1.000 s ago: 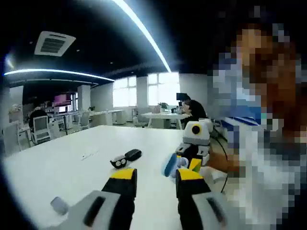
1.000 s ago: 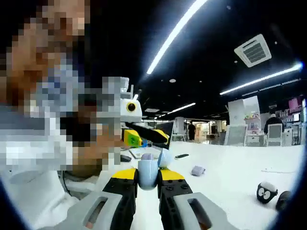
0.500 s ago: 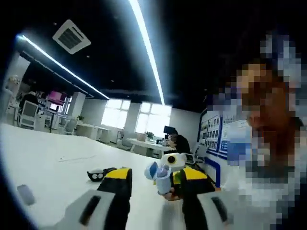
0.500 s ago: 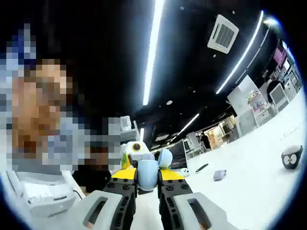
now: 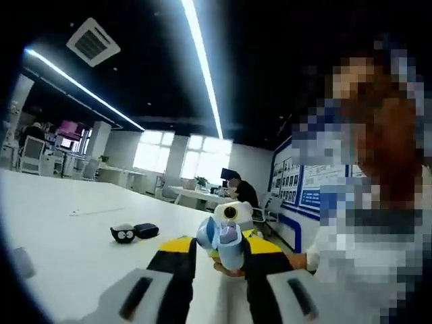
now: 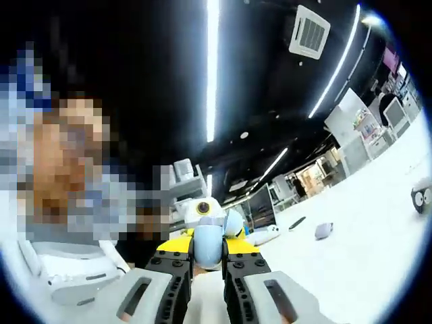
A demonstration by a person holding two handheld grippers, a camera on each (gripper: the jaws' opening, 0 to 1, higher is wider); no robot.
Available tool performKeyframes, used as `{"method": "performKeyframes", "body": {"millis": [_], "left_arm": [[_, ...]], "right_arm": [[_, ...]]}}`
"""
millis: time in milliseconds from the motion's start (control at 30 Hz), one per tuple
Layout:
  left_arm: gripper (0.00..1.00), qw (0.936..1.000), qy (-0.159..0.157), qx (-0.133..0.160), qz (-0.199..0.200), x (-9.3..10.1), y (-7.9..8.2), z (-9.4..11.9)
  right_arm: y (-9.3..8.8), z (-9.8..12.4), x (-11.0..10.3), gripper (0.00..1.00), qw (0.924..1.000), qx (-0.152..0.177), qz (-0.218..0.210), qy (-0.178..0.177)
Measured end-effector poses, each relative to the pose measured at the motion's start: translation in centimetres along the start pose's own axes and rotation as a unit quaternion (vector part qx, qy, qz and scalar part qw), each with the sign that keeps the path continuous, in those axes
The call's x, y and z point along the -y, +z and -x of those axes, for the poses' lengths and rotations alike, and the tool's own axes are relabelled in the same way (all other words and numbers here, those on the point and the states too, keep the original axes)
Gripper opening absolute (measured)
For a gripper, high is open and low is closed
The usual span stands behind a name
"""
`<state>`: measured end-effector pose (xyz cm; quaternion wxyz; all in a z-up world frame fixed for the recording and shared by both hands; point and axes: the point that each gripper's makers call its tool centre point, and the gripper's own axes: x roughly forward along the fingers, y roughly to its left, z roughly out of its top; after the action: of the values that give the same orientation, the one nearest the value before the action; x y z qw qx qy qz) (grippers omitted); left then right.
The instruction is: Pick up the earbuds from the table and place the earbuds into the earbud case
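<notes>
In the left gripper view, my left gripper stood spread, its black-and-yellow jaws apart with nothing pinched between them. Beyond them my right gripper came in from the right, carrying the pale blue plastic earbud case with its lid raised. On the wide white bench, towards its far edge, lay a small black pouch with cartoon eyes and a flat dark oblong object just beside it.

In the right gripper view, my right gripper was pressed onto the pale blue case, which stood upright between the jaws. A small grey object lay well apart on the bench.

I judged the step to be bringing the held case up in front of the empty left gripper. The next move, I reckoned, called for fetching an earbud from the bench with the left gripper and lowering it into the open case.

I could not make out the earbuds themselves, nor whether the case already held any. The grey object was too small to identify.
</notes>
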<state>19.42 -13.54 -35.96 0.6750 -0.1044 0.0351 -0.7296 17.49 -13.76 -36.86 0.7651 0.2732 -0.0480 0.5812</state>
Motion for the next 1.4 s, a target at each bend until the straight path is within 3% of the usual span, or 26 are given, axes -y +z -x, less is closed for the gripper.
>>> {"method": "performKeyframes", "body": {"millis": [233, 400, 500, 567, 667, 767, 933, 967, 1033, 1067, 1100, 1300, 1400], "left_arm": [[0.30, 0.9992, 0.012, -0.005, -0.038, 0.4, 0.2, -0.4], [0.30, 0.9940, 0.026, -0.004, -0.107, 0.4, 0.5, -0.5], [0.30, 0.9918, 0.029, -0.005, -0.124, 0.5, 0.5, -0.4], [0.30, 0.9956, 0.029, -0.014, -0.088, 0.2, 0.1, -0.3], [0.30, 0.9978, 0.021, -0.004, -0.063, 0.2, 0.2, -0.3], [0.30, 0.9976, 0.017, 0.003, -0.068, 0.3, 0.2, -0.4], [0.28, 0.9850, 0.038, 0.005, -0.168, 0.6, 0.7, -0.7], [0.27, 0.9841, 0.040, 0.003, -0.173, 0.6, 0.7, -0.6], [0.19, 0.9745, 0.045, -0.005, -0.220, 1.0, 0.6, -0.7], [0.20, 0.9689, 0.036, 0.012, -0.244, 1.6, 1.4, -1.0], [0.20, 0.9672, 0.041, 0.003, -0.251, 1.6, 1.0, -0.7], [0.20, 0.9691, 0.041, 0.002, -0.243, 1.4, 1.4, 0.2], [0.23, 0.9797, 0.038, -0.001, -0.197, 1.2, 1.0, 0.4]], "right_arm": [[0.0, 0.0, -0.2, 0.15, 1.0000, 0.004, -0.008, 0.003], [-0.2, -0.2, -0.3, 0.15, 0.9999, 0.003, -0.009, -0.004], [-0.2, -0.1, -0.1, 0.15, 0.9999, 0.002, -0.012, -0.006], [-0.2, -0.1, -0.2, 0.15, 1.0000, 0.000, -0.002, -0.008], [-0.2, -0.2, -0.3, 0.15, 1.0000, -0.002, 0.004, -0.006], [0.1, 0.0, -0.2, 0.15, 1.0000, 0.000, 0.002, -0.005], [0.3, 0.1, 0.2, 0.15, 0.9997, 0.013, -0.018, -0.009], [0.3, 0.2, 0.3, 0.15, 0.9997, 0.013, -0.020, -0.011], [0.4, 0.3, 0.5, 0.15, 0.9996, 0.014, -0.022, -0.015], [0.5, 0.4, 0.7, 0.15, 0.9995, 0.014, -0.022, -0.015], [0.8, 0.5, 0.6, 0.15, 0.9993, 0.021, -0.027, -0.014], [1.0, 0.3, 0.4, 0.15, 0.9994, 0.019, -0.021, -0.019], [1.0, 0.4, 0.7, 0.15, 0.9992, 0.022, -0.027, -0.023]]}}
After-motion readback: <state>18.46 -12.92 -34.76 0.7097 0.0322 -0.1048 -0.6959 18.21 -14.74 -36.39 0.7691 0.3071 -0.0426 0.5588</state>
